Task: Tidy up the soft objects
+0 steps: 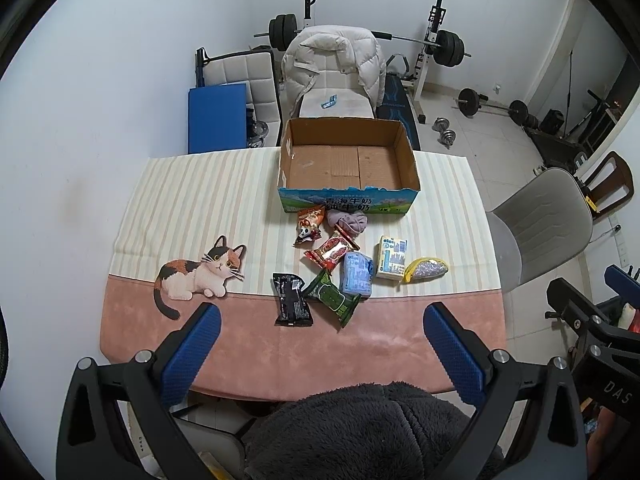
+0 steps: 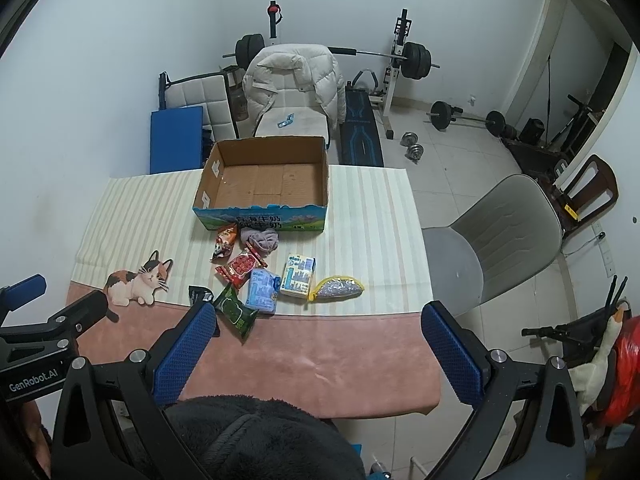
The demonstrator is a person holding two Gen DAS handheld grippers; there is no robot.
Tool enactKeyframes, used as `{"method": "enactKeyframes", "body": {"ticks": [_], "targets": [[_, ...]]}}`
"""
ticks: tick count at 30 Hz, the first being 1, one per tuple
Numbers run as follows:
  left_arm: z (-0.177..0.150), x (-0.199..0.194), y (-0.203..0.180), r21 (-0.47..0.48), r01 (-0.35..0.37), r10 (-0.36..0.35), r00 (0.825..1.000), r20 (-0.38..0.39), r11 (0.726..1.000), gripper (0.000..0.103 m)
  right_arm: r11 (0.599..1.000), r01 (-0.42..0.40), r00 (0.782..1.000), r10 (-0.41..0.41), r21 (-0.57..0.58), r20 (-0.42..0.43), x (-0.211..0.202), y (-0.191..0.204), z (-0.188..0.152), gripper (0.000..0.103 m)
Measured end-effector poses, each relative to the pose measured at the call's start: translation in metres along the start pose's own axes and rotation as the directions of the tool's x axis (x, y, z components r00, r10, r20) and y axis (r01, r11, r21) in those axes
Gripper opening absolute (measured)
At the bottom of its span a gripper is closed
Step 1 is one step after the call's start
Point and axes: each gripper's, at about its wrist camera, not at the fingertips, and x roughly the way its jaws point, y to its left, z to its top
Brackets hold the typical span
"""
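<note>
Nothing packed yet: open brown cardboard box with blue printed sides (image 1: 348, 160) sitting empty at the far side of the striped-and-pink tablecloth (image 1: 192, 200), soft snack packets and pouches (image 1: 340, 268) scattered just in front of it. Left gripper (image 1: 320, 344) and right gripper (image 2: 316, 340) both spread wide, holding nothing, hanging over the near edge. Probably reaching for the nearest black foil packet (image 1: 292, 300) next, then over the box wall.

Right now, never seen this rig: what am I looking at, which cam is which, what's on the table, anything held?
No robot: a person holds a two-finger tool in each hand, each with a fisheye camera looking along its blue fingers. The left hand-held gripper and right hand-held gripper are both open and hold nothing. On the table stands an empty cardboard box. In front of it lie snack packets, a grey cloth bundle, tissue packs and a glittery pouch.
</note>
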Motion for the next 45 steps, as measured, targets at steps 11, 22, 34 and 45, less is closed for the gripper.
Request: {"method": "enactKeyframes", "body": {"ticks": [11, 22, 34, 45], "targets": [[-0.004, -0.002, 0.004, -0.011, -0.001, 0.002, 1.0, 0.002, 1.0, 0.103, 1.0, -0.002, 1.0, 0.002, -0.001, 0.005, -0.003, -0.001, 0.003, 0.103], [-0.002, -0.004, 0.006, -0.006, 0.003, -0.003, 1.0, 0.01, 1.0, 0.103, 1.0, -0.001, 1.0, 0.001, 0.0, 0.006, -0.005, 0.0, 0.005, 0.103], [-0.007, -0.005, 0.002, -0.003, 0.002, -0.002, 1.0, 0.02, 1.0, 0.103, 1.0, -0.003, 1.0, 0.003, 0.001, 0.009, -0.008, -0.001, 0.007, 0.103], [-0.008, -0.006, 0.003, -0.004, -0.001, 0.001, 1.0, 0.022, 1.0, 0.103, 1.0, -0.008, 1.0, 0.008, 0.002, 0.016, -0.014, 0.007, 0.01, 0.103]]}}
